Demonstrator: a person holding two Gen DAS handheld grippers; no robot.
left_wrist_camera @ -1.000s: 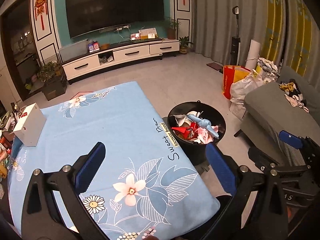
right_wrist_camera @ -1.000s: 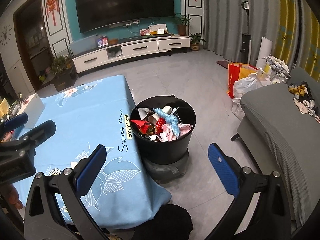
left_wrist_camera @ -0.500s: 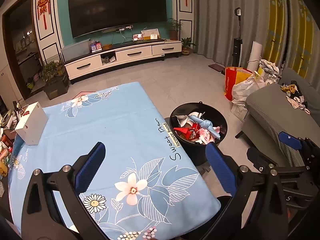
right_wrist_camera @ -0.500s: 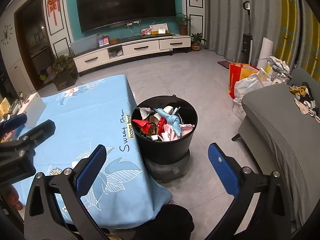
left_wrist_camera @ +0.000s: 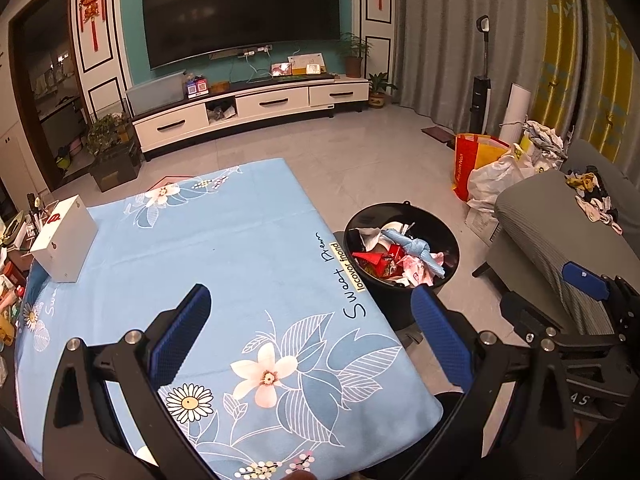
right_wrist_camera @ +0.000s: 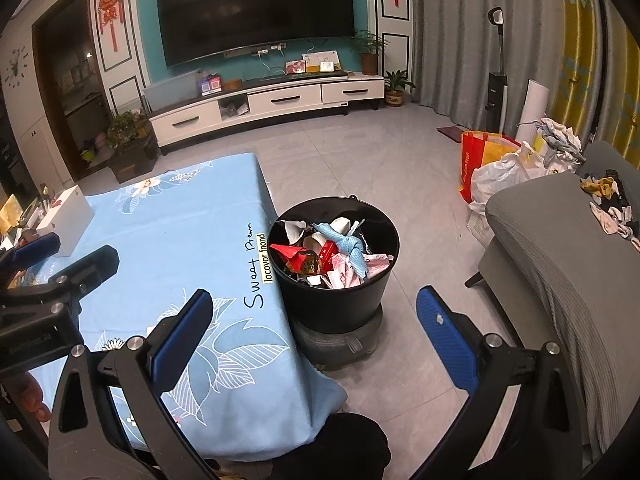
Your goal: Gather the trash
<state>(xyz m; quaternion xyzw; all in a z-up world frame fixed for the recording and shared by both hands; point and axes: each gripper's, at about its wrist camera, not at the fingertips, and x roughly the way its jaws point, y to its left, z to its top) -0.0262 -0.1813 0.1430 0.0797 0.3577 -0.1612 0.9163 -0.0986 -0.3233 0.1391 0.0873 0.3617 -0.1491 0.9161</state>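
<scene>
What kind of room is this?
It looks like a home living room: a big TV hangs on the wall over a long white cabinet, and a grey sofa stands near a black trash bin.

You have drawn both grippers a little back and up over the last second. In the left wrist view the black bin [left_wrist_camera: 401, 253] has slid slightly lower and right past the blue tablecloth [left_wrist_camera: 208, 248], and the TV wall shows more. In the right wrist view the bin [right_wrist_camera: 333, 258] sits marginally lower; nothing else has shifted.
</scene>
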